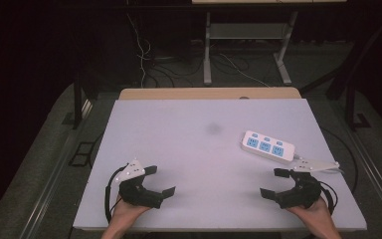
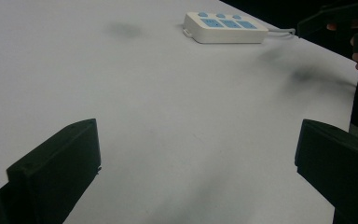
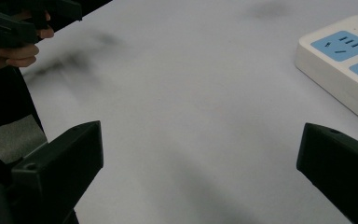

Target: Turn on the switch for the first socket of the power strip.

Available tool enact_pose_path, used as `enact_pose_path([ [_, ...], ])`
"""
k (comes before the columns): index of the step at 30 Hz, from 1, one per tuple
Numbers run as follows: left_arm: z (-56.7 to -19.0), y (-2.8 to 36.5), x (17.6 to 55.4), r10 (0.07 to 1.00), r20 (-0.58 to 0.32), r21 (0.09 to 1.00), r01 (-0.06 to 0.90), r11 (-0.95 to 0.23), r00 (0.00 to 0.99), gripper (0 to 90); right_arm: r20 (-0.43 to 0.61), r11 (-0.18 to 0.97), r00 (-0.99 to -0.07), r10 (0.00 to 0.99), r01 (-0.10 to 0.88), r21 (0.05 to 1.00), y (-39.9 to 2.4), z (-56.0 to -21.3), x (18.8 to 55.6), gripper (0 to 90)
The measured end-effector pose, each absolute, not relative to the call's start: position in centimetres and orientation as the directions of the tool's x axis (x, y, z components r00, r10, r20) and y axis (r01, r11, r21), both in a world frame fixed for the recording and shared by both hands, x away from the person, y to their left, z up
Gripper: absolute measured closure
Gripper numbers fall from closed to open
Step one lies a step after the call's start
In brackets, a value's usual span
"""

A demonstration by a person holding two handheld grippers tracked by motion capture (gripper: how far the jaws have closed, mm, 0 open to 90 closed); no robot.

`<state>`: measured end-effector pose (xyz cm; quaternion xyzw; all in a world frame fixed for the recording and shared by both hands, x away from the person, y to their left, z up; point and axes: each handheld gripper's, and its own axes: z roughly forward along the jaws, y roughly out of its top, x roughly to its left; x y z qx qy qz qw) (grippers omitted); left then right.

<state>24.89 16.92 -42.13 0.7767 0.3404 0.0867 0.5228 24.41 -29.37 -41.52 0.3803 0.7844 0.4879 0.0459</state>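
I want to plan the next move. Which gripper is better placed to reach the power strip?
Probably the right gripper: the power strip lies just beyond it on the table's right side. The left gripper is farther off. Both are open, holding nothing.

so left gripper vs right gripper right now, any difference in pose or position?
The right gripper sits close to the power strip; the left gripper is far from it, near the table's left front. The left jaws point right, the right jaws point left. Both are open, empty, held low.
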Motion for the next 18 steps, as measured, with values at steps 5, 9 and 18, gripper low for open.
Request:
enact_pose_path([
  [5, -42.19, 16.88, 24.89, 0.617, -0.221, 0.87, 0.439, -0.226, 0.755, 0.0, 0.3, 0.24, -0.71, 0.637, 0.553, 0.798, -29.36, -41.45, 24.24, 0.2],
  [9, -42.22, 16.91, 24.88, 0.618, -0.225, 0.871, 0.44, -0.22, 0.754, 0.0, 0.304, 0.24, -0.711, 0.634, 0.555, 0.797, -29.33, -41.37, 24.11, 0.2],
  [18, -42.28, 16.99, 24.79, 0.622, -0.225, 0.869, 0.443, -0.219, 0.75, 0.0, 0.314, 0.246, -0.707, 0.633, 0.569, 0.785, -29.08, -41.37, 23.78, 0.2],
])
